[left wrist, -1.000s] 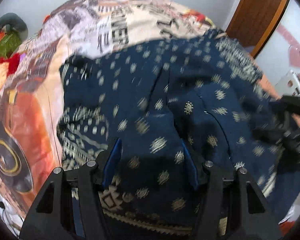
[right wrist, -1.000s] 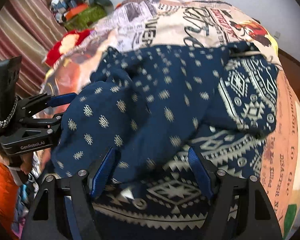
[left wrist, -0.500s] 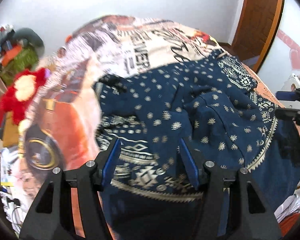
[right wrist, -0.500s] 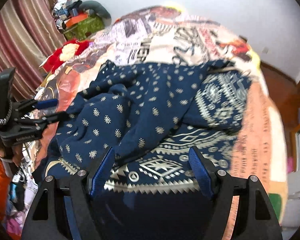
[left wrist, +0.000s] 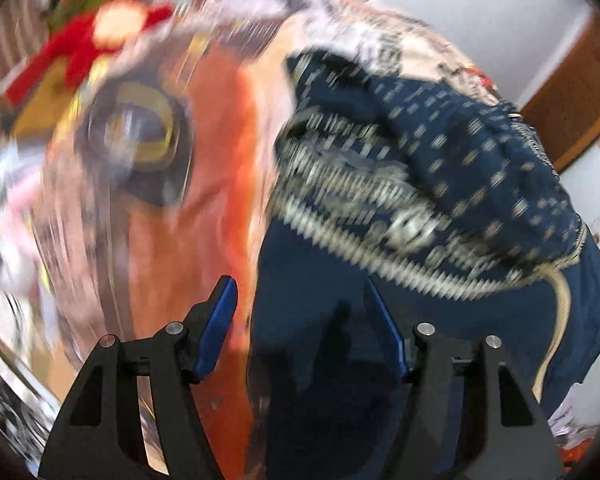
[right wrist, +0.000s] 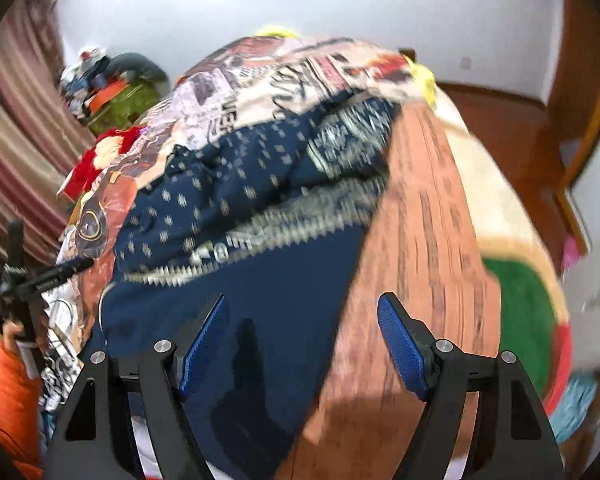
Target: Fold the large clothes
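Left gripper (left wrist: 300,320): fingers spreading wider, nothing clamped; the garment's (left wrist: 440,208) near left edge sits under the gap, bedspread (left wrist: 172,240) under the left finger. Right gripper (right wrist: 304,340): fingers released, empty, straddling the garment's near right edge, with bare bedspread under the right finger.

Garment is a navy piece with pale motifs, bunched on the bed, plain hem band nearest, zigzag border behind it, dotted body heaped beyond. Long axis looks left-right across the near edge, though the frames are blurred.

Judgement: each gripper sits over its own near corner, about equally close, so the next move hinges on pinching both hem corners straight below and ahead.

Far left: red plush toy (right wrist: 100,156) and striped curtain (right wrist: 16,128).
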A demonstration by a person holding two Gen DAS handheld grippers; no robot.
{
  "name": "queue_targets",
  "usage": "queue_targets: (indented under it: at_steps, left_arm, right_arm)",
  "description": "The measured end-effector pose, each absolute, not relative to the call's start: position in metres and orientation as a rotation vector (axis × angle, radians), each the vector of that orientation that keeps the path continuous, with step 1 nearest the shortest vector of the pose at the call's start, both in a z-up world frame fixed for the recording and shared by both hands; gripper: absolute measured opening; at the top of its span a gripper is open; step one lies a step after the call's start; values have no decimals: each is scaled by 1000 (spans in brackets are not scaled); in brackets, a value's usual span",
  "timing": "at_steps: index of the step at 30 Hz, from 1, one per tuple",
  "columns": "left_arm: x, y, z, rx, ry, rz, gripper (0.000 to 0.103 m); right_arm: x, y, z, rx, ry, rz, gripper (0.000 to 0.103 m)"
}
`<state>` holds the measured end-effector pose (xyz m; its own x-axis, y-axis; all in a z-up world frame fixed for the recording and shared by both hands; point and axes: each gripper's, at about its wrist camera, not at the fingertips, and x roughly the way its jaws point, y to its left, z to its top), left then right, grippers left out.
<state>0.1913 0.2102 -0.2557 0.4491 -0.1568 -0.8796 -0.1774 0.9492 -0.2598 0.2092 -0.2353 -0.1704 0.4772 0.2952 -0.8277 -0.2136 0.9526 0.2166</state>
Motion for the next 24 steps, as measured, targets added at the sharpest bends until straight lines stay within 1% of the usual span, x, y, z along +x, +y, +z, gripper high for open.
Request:
queue_targets:
  at_steps: [4,8,12,13,14,15,16,17,18,19,20,21,24]
  left_arm:
    - [173,221,-287,-483,1176,-9,65]
    - [168,224,-314,-691,1223,-79,65]
    - [171,220,-321,-755,1202,-89,65]
    - [172,218,-320,-761,1198,-106,64]
    - [173,215,-318,-759,1197,-117,59]
    - [175,212,-316,-749,1199,-129,50]
    - [175,210,-314,-733,1203,-140,46]
    - [177,205,-310,-708,1204,-153,35]
    - [178,201,-304,-685,1200,-167,26]
    - [180,198,-300,-663,1195,-172,24]
    - [182,192,-292,-628,1179,-175,21]
    - [183,188,-284,-602,1159,-179,18]
    - [188,178,-250,-550,1074,-220,13]
  right_arm:
    - [189,-236,-177,100,1001,329,75]
    - [184,-229,-181,103,989,355,76]
    - [185,-222,-185,124,973,373,74]
    - [186,-220,-185,123,970,376,70]
    - [186,-217,-186,115,967,377,67]
    - [186,-216,-186,109,964,377,60]
    - [187,-215,-187,103,960,377,53]
    - [188,-215,-187,104,957,379,49]
    - [189,-216,-188,109,957,381,40]
    - [191,-216,-188,121,958,388,31]
    - [192,-217,-189,133,959,397,28]
    - [194,-218,-189,150,961,406,21]
    - [199,-216,-189,184,957,431,9]
